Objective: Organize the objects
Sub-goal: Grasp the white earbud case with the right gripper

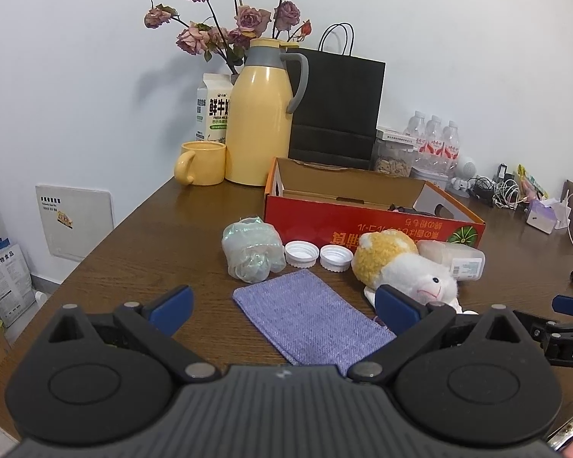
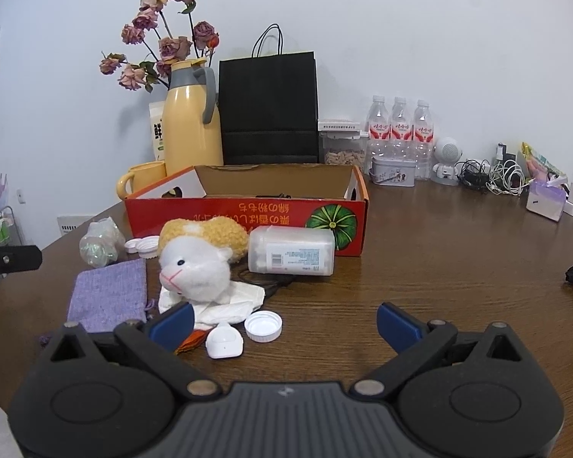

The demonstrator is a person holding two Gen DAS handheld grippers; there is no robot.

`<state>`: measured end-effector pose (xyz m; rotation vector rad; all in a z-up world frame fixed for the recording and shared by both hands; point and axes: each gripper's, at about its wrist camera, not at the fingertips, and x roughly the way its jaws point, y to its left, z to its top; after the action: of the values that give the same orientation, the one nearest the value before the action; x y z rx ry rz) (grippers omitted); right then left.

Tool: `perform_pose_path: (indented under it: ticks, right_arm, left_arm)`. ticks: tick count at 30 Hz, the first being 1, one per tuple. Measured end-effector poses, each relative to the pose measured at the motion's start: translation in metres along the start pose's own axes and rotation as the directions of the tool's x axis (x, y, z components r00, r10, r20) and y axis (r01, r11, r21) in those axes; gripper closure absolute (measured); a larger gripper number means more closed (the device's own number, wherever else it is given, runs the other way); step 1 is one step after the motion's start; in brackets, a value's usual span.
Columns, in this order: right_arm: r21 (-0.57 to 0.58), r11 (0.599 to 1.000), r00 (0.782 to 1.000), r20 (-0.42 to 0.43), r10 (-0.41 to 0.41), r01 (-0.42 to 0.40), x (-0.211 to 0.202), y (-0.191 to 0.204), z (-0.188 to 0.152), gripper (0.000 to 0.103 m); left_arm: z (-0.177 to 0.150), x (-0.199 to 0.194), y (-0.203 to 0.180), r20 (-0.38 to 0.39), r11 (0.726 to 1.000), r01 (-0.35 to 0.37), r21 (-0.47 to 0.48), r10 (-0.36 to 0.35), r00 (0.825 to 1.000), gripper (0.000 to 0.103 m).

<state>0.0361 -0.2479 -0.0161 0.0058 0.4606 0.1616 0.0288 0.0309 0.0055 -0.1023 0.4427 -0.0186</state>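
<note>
Both tools sit low and level, spread wide and empty — left tool (image 1: 284,307) over the purple pouch (image 1: 309,320), right tool (image 2: 284,324) near a white cap (image 2: 263,326).

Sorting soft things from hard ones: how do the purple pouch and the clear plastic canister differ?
The purple pouch is flat woven fabric and opaque; the clear plastic canister is rigid, see-through, with white contents and a printed label. The pouch lies at the plush sheep's head end toward the table's front, while the canister lies on its side by the red box. Both rest on the table, ungripped.
</note>
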Motion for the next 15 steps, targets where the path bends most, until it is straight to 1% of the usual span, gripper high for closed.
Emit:
perform_pose_path:
  ticks: [1,5,7,8,10,11,13,15]
  right_arm:
    - [-0.002,1.0,1.0,-0.006,0.004,-0.004,0.002,0.0,0.0,0.007]
    - [-0.024,0.999,0.999,-0.05,0.021,-0.022,0.015,0.003,-0.002,0.015]
    - [-0.035,0.999,0.997,-0.068,0.022,-0.024,0.022,0.004,-0.003,0.021]
    - [-0.032,0.999,0.996,-0.082,0.032,-0.035,0.025,0.005,-0.004,0.023]
    - [-0.036,0.997,0.993,-0.101,0.065,-0.069,0.028,0.008,-0.006,0.032]
    - [-0.04,0.996,0.991,-0.105,0.078,-0.082,0.029,0.01,-0.007,0.035]
    - [-0.051,0.994,0.989,-0.117,0.092,-0.098,0.033,0.015,-0.008,0.048]
    - [-0.055,0.992,0.986,-0.13,0.101,-0.109,0.038,0.019,-0.008,0.054]
  left_arm:
    - [0.0,0.001,0.001,-0.002,1.0,-0.001,0.0,0.001,1.0,0.0]
    - [-0.001,0.004,0.003,-0.007,1.0,-0.005,-0.008,0.004,1.0,0.0]
    - [-0.003,0.005,0.005,-0.013,1.0,-0.007,-0.009,0.007,1.0,0.0]
    - [-0.004,0.006,0.005,-0.018,1.0,-0.009,-0.01,0.009,1.0,0.0]
    - [-0.005,0.008,0.007,-0.024,1.0,-0.012,-0.015,0.012,1.0,0.0]
    - [-0.005,0.009,0.008,-0.027,1.0,-0.013,-0.016,0.013,1.0,0.0]
    - [-0.007,0.01,0.008,-0.032,1.0,-0.012,-0.017,0.012,0.999,0.0]
    - [-0.007,0.01,0.009,-0.033,1.0,-0.011,-0.015,0.01,0.999,0.0]
